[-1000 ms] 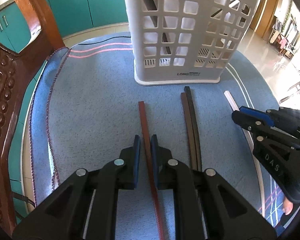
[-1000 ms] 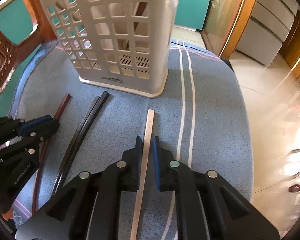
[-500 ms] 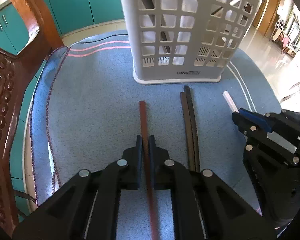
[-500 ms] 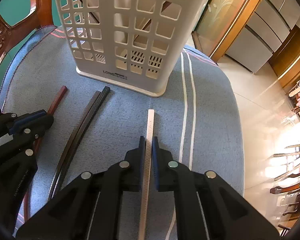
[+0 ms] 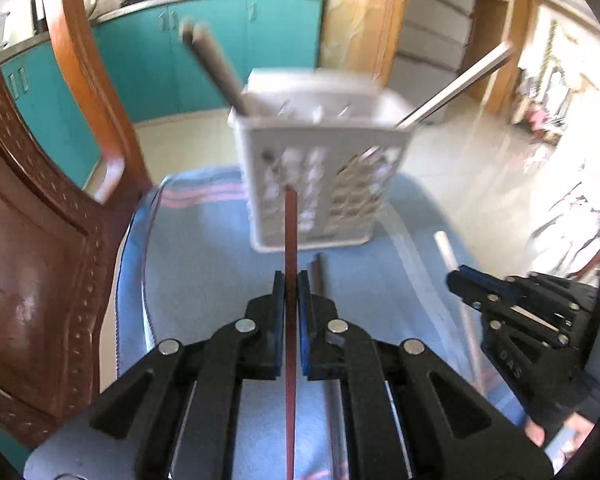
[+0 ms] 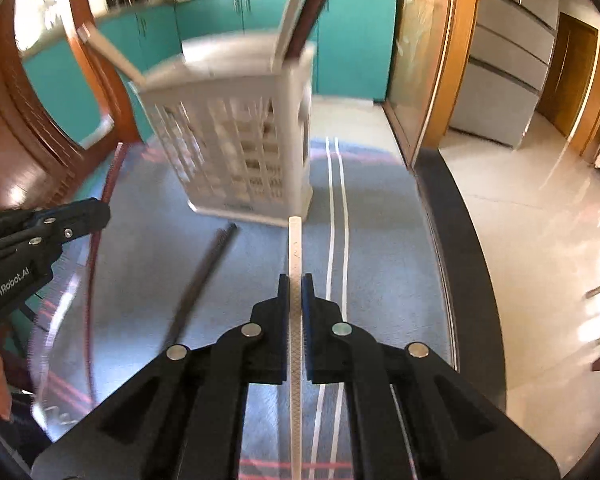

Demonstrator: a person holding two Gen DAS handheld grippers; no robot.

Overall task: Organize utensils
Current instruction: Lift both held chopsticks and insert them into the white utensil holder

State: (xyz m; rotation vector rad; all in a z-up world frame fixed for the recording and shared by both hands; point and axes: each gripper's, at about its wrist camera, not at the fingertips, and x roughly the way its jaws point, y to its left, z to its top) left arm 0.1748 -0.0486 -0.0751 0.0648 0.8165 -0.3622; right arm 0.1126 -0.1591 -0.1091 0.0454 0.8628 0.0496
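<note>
Reddish-brown chopstick (image 5: 291, 240) pinched in left gripper (image 5: 291, 280), white chopstick (image 6: 295, 248) in right gripper (image 6: 295, 282).

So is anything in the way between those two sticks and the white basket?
Nothing visible blocks them. The left gripper holds the reddish-brown chopstick and the right gripper holds the white chopstick, both pointing at the white plastic lattice basket. Only bare blue tablecloth lies between.

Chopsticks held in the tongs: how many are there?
2. The red-brown chopstick is clamped in the left tongs, the white chopstick in the right tongs. Not held: a dark chopstick on the cloth and others standing in the basket, blurred.
</note>
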